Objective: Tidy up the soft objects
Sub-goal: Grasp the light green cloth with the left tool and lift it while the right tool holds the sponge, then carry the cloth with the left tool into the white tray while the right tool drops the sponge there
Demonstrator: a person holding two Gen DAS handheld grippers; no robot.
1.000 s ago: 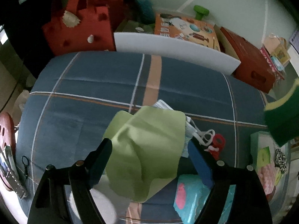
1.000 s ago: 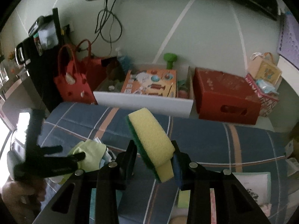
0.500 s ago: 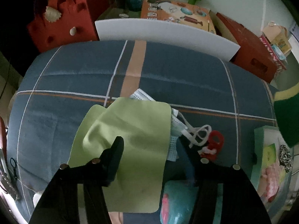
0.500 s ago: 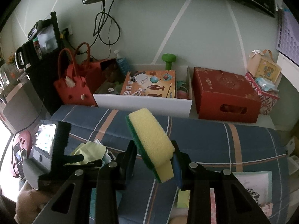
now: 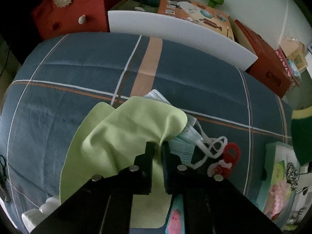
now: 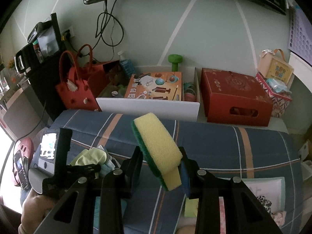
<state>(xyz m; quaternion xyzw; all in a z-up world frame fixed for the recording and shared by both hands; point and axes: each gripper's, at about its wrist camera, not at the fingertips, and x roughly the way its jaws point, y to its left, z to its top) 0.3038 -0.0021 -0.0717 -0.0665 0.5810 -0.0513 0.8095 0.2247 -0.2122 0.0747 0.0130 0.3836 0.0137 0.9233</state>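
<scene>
A light green cloth (image 5: 124,132) lies crumpled on the blue plaid blanket (image 5: 78,68), partly covering a stack of pale blue face masks (image 5: 185,142). My left gripper (image 5: 157,146) points steeply down and is shut on a bunched fold of the cloth. In the right wrist view the same left gripper (image 6: 93,168) and cloth (image 6: 89,157) sit at the lower left. My right gripper (image 6: 161,156) is shut on a yellow sponge with a green scouring side (image 6: 158,146), held above the blanket. That sponge (image 5: 302,132) also shows at the left wrist view's right edge.
A red clip (image 5: 230,156) lies beside the mask loops. A pale green box of small soft items (image 5: 273,156) sits right, a teal packet (image 5: 175,214) near the front. Beyond the bed stand a white bin (image 6: 148,105), a red box (image 6: 234,97) and a red tote (image 6: 76,93).
My left gripper has come down onto the green cloth and its jaws have closed from wide apart to pinching a fold. The right gripper and sponge have stayed put.
</scene>
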